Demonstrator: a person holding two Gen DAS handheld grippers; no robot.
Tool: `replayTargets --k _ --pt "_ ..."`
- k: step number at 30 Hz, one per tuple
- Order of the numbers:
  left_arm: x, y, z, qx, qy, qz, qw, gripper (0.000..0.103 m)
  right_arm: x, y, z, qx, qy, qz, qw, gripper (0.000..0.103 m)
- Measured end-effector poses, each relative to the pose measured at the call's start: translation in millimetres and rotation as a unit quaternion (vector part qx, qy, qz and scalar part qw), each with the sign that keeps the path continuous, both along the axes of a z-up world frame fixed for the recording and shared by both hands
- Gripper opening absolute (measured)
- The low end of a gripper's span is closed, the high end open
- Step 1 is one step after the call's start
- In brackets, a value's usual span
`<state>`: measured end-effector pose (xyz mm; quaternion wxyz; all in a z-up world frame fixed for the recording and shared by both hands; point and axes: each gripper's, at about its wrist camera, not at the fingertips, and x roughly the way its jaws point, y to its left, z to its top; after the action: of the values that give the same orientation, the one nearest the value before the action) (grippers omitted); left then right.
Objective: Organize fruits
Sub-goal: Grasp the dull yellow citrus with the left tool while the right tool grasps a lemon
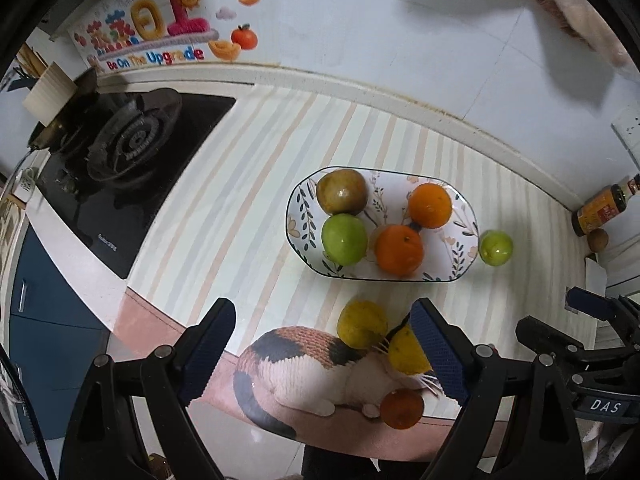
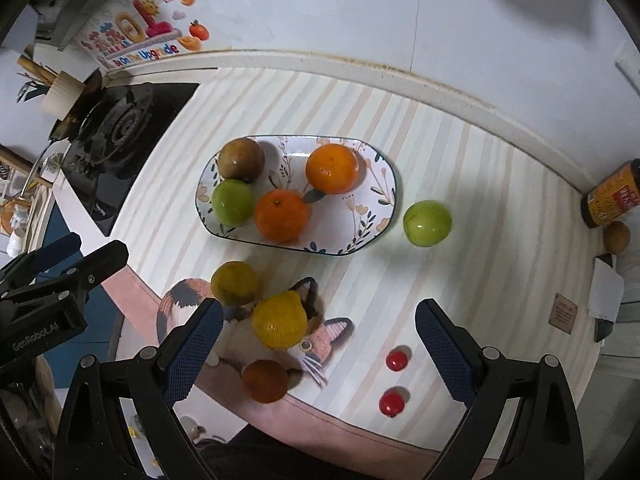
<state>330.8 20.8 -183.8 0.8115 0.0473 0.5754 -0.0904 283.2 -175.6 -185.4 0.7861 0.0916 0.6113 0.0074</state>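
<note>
Both claws are spread wide and gripping nothing. The left claw (image 1: 324, 350) hangs over the near edge of the worktop (image 1: 240, 184), blue pads well apart. The right claw (image 2: 320, 350) is the same deal: fully released, nothing touching its fingers.

The floral plate (image 2: 372, 184) sits mid-worktop with four fruits in it: a brownish-green fruit (image 2: 241, 160), a green apple (image 2: 233, 202) touching it, an orange (image 2: 281, 214) and a second orange (image 2: 332, 168). Another green apple (image 2: 427, 223) sits just off the plate's right end, on the striped mat.

Nearer the edge, on the cat picture (image 2: 316, 344), there's a dull yellow-green citrus (image 2: 234, 283), a brighter yellow fruit (image 2: 280, 321) and a small dark orange one (image 2: 265, 381).

View differences: the right wrist camera shows two little red tomatoes (image 2: 397, 360) on the mat by its right finger; they don't show in the left view. It also catches the left claw's body poking in from the left side. The left wrist camera shows more of the gas hob (image 1: 132, 144), and its right finger half hides the yellow fruit. Both views get the sauce bottle (image 2: 612, 200) in the far right corner.
</note>
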Motion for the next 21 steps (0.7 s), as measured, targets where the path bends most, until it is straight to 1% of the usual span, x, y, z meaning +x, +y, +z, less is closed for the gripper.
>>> replayTargets --k 6,11,16,20,21 --pt "-21 -3 18 -0.015 -0.007 -0.003 0.9999 0.090 -19 -5 25 0.001 -0.020 0.006 1.000 0.099" --pt "-32 -7 21 -0.017 -0.007 -0.002 0.9998 0.090 -32 -11 35 0.009 -0.028 0.003 1.000 0.099" --pt "-39 -6 18 -0.017 -0.003 0.007 0.9998 0.090 -38 -18 31 0.019 -0.024 -0.004 1.000 0.099" --pt "-40 -4 13 -0.009 -0.006 0.014 0.9998 0.090 -38 -22 16 0.034 -0.011 -0.011 0.999 0.099" --pt "-39 -4 10 -0.003 -0.005 0.015 0.9999 0.090 -38 -22 9 0.049 -0.007 -0.014 0.999 0.099"
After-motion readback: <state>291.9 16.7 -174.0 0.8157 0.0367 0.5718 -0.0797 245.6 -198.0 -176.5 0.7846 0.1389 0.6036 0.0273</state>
